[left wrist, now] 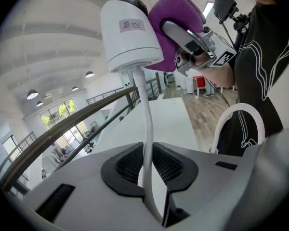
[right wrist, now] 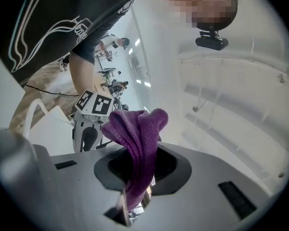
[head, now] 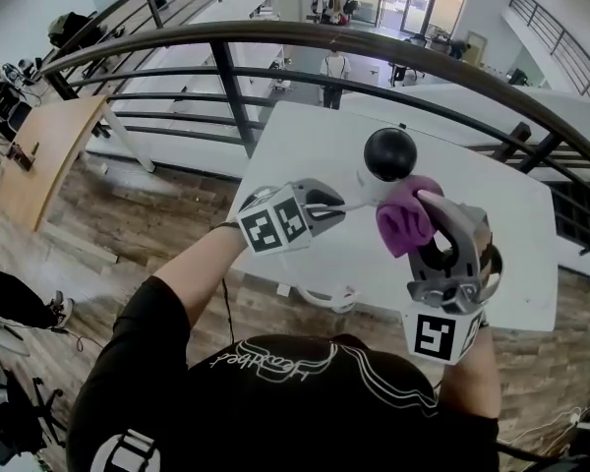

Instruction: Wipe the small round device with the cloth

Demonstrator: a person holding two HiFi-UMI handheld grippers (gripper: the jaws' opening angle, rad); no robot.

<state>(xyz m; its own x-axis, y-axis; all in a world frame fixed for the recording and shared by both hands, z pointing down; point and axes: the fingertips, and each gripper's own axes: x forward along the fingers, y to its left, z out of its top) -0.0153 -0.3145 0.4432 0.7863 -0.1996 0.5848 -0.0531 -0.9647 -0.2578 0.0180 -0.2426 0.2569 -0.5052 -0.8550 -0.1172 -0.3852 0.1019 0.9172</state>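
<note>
- The room is a tall, bright open hall with a wood-plank floor [head: 138,214], a white ceiling and several round ceiling lamps [left wrist: 89,74]; one person [head: 332,72] stands far off on the lower level
- One curved dark metal railing [head: 275,35] with several horizontal bars runs across the head view, beyond the table
- One white rectangular table [head: 511,254] stands just inside the railing, below both grippers; its visible top is bare
- One person in a black printed T-shirt [head: 275,391] holds the two grippers, one in each hand
- The left gripper [head: 346,203] is clenched on a thin white cord [left wrist: 143,129], which passes between its dark ribbed pads and rises to the device
- The right gripper [head: 428,205] is clamped on the cloth, which bunches out ahead of its jaws
- One loop of white cable [head: 324,298] lies at the near edge of the table
- The one small round device [head: 388,153], a white cylindrical body with a black dome on top and a small label on its side, is held up in the air above the table on that cord
- The one purple knitted cloth [head: 405,222], folded into a wad, is touching the side of the device's white body just under the dome
</note>
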